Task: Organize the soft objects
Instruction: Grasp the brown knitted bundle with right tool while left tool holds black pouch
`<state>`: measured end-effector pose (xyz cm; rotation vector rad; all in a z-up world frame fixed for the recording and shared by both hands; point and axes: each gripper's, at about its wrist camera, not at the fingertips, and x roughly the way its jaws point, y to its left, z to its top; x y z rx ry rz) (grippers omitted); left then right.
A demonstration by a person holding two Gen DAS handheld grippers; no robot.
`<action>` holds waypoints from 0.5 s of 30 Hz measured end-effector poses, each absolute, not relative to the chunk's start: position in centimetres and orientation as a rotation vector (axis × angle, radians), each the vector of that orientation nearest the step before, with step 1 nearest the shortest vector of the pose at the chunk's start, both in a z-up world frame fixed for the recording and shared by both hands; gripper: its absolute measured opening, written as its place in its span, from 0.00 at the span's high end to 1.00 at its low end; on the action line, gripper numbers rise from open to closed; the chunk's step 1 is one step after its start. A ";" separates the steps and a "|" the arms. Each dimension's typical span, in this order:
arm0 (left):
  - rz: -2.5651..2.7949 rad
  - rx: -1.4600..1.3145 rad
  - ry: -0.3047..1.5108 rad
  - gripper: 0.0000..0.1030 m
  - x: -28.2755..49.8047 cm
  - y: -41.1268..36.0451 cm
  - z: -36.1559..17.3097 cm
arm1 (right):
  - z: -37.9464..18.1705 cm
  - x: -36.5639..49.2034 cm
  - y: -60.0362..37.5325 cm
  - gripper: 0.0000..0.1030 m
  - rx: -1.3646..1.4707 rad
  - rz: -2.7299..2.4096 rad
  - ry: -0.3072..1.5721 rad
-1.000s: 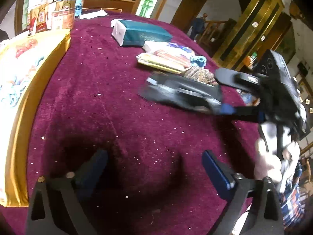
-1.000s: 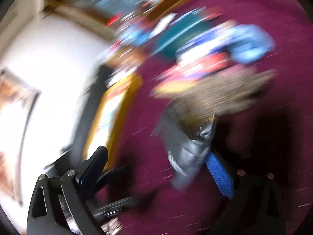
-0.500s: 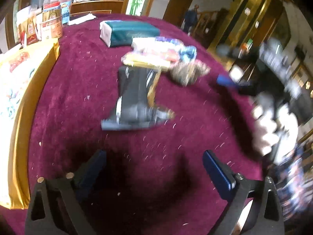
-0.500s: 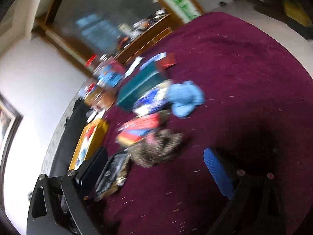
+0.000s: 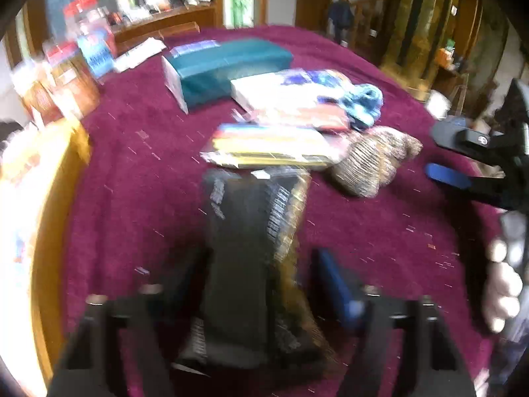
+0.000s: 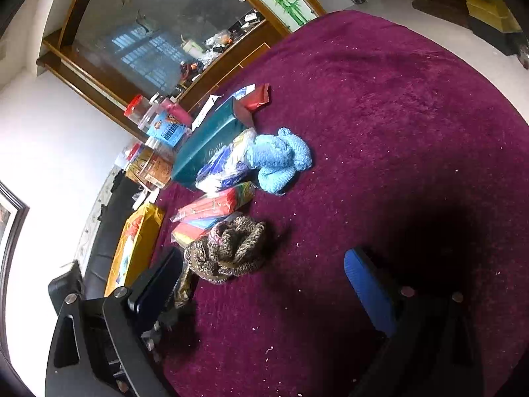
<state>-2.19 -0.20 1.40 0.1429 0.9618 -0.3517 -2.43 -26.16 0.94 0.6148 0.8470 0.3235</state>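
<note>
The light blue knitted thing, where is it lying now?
In the right wrist view, the light blue knit lies on the maroon cloth, right of the plastic-wrapped packs, beyond the brown knit.

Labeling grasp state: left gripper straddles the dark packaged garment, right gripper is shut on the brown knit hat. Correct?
One error. The right gripper is open and holds nothing; the right wrist view shows the brown knit hat lying free on the cloth between its spread fingers. The left gripper does straddle the dark packaged garment.

The table (image 6: 413, 125) has a dark red plush cover. On it lie a teal box (image 5: 228, 66), plastic-wrapped packs (image 5: 274, 145), a blue knit piece (image 6: 281, 158), a brown knit hat (image 6: 228, 248) and a dark packet (image 5: 251, 231).
</note>
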 end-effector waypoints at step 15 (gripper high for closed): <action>-0.447 -0.205 0.874 0.53 -8.9 10.3 6.4 | 2.2 -3.2 -23.5 0.05 0.514 0.284 0.875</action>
